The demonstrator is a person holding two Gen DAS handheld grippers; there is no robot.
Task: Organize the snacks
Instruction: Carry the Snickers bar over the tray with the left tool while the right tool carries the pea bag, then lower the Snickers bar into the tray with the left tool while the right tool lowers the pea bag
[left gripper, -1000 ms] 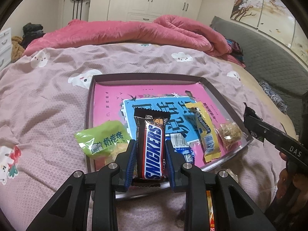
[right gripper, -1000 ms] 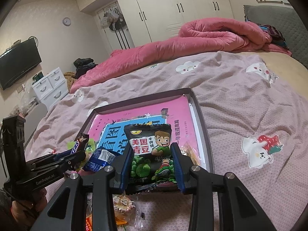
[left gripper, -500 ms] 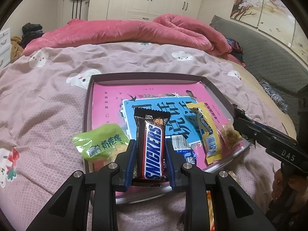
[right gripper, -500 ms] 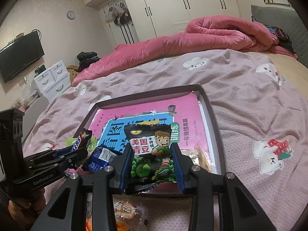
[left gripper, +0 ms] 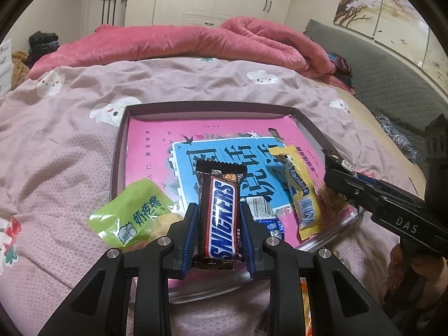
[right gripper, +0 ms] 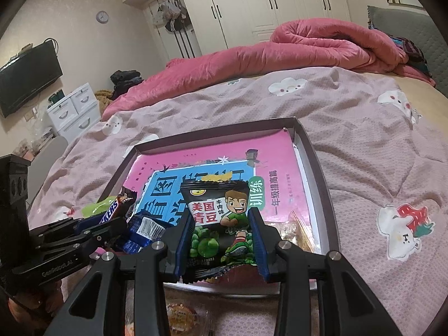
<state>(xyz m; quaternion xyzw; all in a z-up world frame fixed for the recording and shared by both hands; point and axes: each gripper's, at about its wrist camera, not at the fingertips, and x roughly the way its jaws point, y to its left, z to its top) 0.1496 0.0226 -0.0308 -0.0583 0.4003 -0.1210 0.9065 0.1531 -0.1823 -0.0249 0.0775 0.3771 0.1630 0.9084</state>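
The left gripper [left gripper: 217, 210] is clamped on a Snickers bar [left gripper: 221, 218], label up, held at the near edge of the tray [left gripper: 119, 151]. The right gripper [right gripper: 221, 218] is closed on a black pea packet [right gripper: 219, 215], also at the near edge of the tray. Just in front of the right gripper, outside the tray, lies a clear-wrapped snack [right gripper: 179, 312] on the sheet.

The tray is a shallow dark-rimmed box on a bed, lined with a pink and blue printed sheet [left gripper: 156, 145]. In its near part lie a green packet [left gripper: 131, 210] at the left, overlapping the rim, a blue wrapper [left gripper: 266, 212] just beside the Snickers bar, a yellow bar [left gripper: 301, 193] further right, and a clear bag [left gripper: 333, 198] near the right rim, partly hidden by the right gripper. The far half of the tray holds only the liner.

The bed carries a mauve bedsheet [right gripper: 364, 145] with cartoon prints. Beyond it lies a bunched pink quilt [left gripper: 196, 44]. White wardrobes [right gripper: 266, 5] line the far wall; a TV [right gripper: 28, 81] and white drawers [right gripper: 72, 109] stand at the left.
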